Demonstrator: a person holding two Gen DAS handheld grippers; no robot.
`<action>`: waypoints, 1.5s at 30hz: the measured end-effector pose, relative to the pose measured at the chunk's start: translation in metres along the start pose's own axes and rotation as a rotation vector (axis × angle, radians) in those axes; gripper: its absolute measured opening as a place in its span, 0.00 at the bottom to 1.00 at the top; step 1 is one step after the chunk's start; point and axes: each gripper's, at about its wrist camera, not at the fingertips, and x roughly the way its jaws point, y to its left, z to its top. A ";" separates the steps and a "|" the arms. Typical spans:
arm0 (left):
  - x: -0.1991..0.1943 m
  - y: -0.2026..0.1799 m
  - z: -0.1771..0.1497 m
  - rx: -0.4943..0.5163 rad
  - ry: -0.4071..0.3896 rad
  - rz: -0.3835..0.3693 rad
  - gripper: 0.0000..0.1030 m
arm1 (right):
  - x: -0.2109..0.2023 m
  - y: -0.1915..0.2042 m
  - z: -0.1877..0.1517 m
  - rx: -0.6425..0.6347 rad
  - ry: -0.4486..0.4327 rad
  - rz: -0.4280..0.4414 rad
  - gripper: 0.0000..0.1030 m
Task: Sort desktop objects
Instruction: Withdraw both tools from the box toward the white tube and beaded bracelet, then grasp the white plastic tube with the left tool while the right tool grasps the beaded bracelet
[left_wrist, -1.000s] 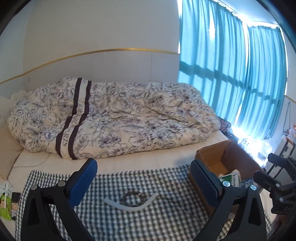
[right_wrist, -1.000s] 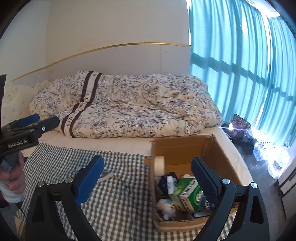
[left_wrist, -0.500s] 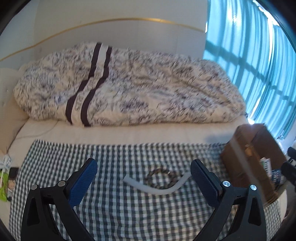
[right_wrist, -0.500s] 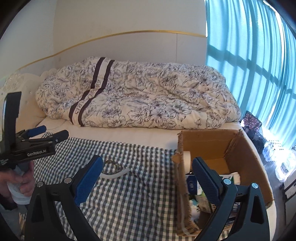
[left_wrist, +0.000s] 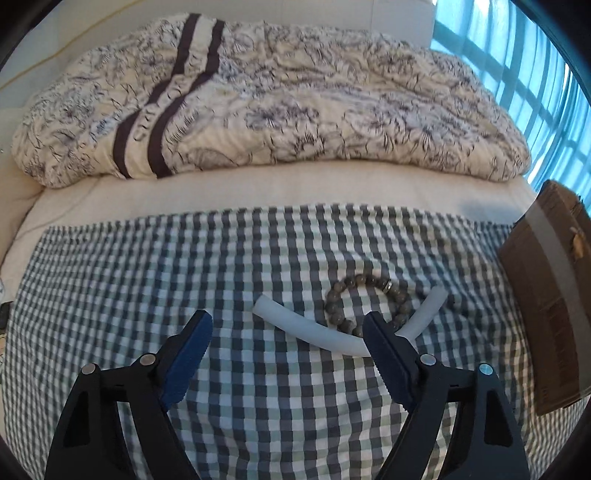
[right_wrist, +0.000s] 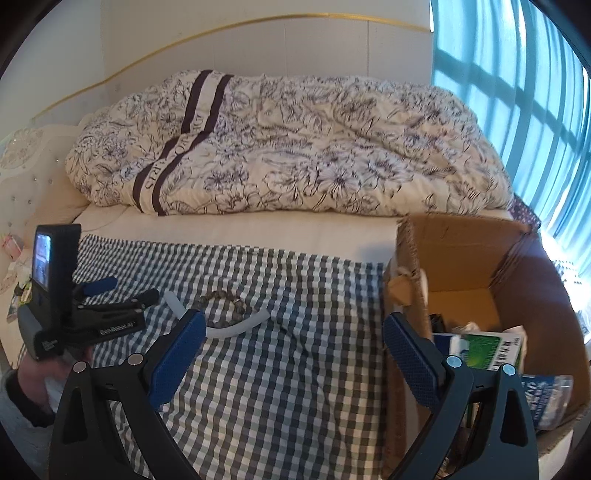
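- Left gripper (left_wrist: 286, 332): fingers spread wide, nothing between them, hovering low over the checked cloth (left_wrist: 147, 280).
- Landmark: cardboard box (right_wrist: 465, 258), open at the top, standing on the bed at the cloth's right edge.
- White tube (left_wrist: 332, 332): curved, lying flat on the cloth, left of the box and apart from it. Its right portion passes behind the left gripper's right fingertip in the left wrist view; contact cannot be told.
- Bead bracelet (left_wrist: 369, 302): a ring of grey-brown beads, lying in the tube's curve, touching or just beside it, left of the box.
- From the right wrist view the tube (right_wrist: 236, 326) and bracelet (right_wrist: 221, 306) lie left of the box, with bare cloth (right_wrist: 295, 350) between them and the box wall.
- Left gripper seen from the right wrist view (right_wrist: 129, 291): on the far side of the tube from the box, fingertips pointing at the tube, held by a hand (right_wrist: 40, 373).
- Right gripper (right_wrist: 293, 341): released, fingers wide apart, empty, above the cloth by the box's near left corner; its right finger overlaps the box opening.
- Inside the box: a green-and-white carton (right_wrist: 487, 349) and other packets, low in the near part.
- Behind the box and cloth: a flower-print duvet (right_wrist: 295, 147) heaped on the bed (left_wrist: 258, 192); blue curtains (right_wrist: 517, 92) to the box's right.
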 end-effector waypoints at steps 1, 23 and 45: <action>0.006 0.000 -0.001 -0.001 0.011 -0.001 0.82 | 0.004 0.000 -0.001 0.002 0.007 0.003 0.95; 0.076 0.003 0.002 -0.043 0.120 0.002 0.39 | 0.051 0.002 -0.001 -0.018 0.078 0.013 0.95; 0.004 0.058 0.000 -0.050 0.022 0.057 0.06 | 0.137 0.053 0.005 -0.054 0.172 0.203 0.94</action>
